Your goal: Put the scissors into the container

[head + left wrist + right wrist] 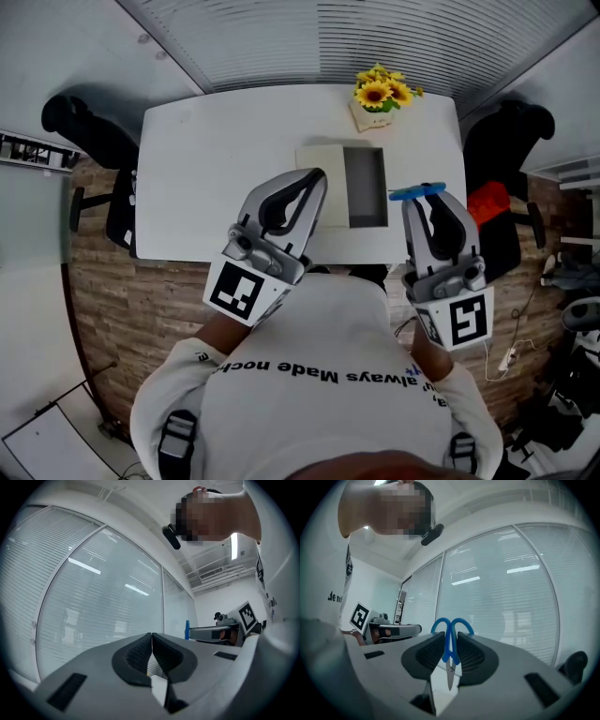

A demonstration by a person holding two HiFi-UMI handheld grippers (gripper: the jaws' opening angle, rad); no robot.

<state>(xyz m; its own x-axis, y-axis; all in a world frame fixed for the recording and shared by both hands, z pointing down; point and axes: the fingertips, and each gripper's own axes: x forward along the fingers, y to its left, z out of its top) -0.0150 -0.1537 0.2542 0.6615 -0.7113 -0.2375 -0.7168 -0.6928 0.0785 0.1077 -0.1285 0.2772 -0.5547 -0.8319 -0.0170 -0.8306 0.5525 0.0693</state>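
The scissors (pixel 450 643) are pinched by the right gripper (pixel 427 201) beside the container (pixel 325 157), which is partly hidden behind the left gripper (pixel 316 178), its jaws pressed together.

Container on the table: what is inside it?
The container looks bare inside: only grey floor shows. The left claw covers a corner of its pale left half.

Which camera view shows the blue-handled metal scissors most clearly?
The right gripper view: the blue-handled metal scissors are clamped in the right claw, loops and blade visible. The head view shows only the blue loops; the left gripper view, a blue sliver.
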